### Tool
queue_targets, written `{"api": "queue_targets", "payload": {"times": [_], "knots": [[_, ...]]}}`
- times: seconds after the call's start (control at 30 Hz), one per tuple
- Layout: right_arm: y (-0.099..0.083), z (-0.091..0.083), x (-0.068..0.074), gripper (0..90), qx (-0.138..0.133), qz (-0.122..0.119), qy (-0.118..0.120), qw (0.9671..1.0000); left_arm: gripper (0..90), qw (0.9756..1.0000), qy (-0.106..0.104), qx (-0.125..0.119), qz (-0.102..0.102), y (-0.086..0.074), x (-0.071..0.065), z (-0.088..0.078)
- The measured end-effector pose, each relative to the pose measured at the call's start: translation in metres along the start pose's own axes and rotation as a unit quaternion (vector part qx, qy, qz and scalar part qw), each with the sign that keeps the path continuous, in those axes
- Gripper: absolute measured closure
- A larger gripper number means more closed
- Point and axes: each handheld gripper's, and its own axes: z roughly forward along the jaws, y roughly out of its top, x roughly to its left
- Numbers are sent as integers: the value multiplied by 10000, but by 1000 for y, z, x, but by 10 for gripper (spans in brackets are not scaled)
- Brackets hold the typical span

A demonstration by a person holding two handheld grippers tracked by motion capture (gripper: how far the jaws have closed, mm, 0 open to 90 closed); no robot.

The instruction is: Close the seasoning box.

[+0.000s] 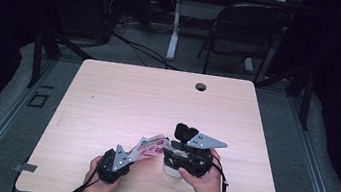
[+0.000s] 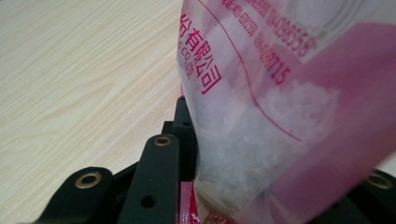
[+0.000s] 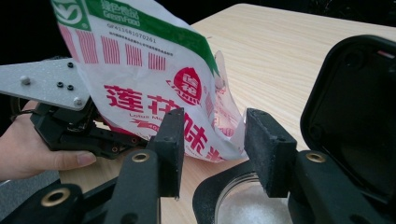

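Note:
A red, white and green plastic bag (image 1: 149, 146) of white crystals is tilted between the two hands near the table's front edge. My left gripper (image 1: 122, 157) is shut on its lower end; in the left gripper view a black finger (image 2: 159, 172) presses on the film of the bag (image 2: 280, 116). My right gripper (image 3: 214, 126) stands open, and the bag's (image 3: 154, 79) torn corner hangs loose between its pads. Right below that corner is an open jar (image 3: 252, 207) with white powder in it. Its black lid (image 3: 355, 107) is flipped up at the right.
The wooden table (image 1: 158, 99) has a cable hole (image 1: 201, 86) at its far edge. Behind the table stand a folding chair (image 1: 248, 31) and a desk leg (image 1: 175, 26), with cables on the floor. Dark frames flank the table on both sides.

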Motion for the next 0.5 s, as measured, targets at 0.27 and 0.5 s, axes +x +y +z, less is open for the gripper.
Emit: {"api": "queue_targets", "payload": {"times": [0.27, 0.5], "knots": [[2, -4, -1, 568, -124, 27, -41, 9999, 747, 9999, -142, -12, -60, 2, 4, -2], [2, -9, -4, 567, -219, 24, -35, 9998, 747, 9993, -246, -118, -271, 6, 13, -8]]}}
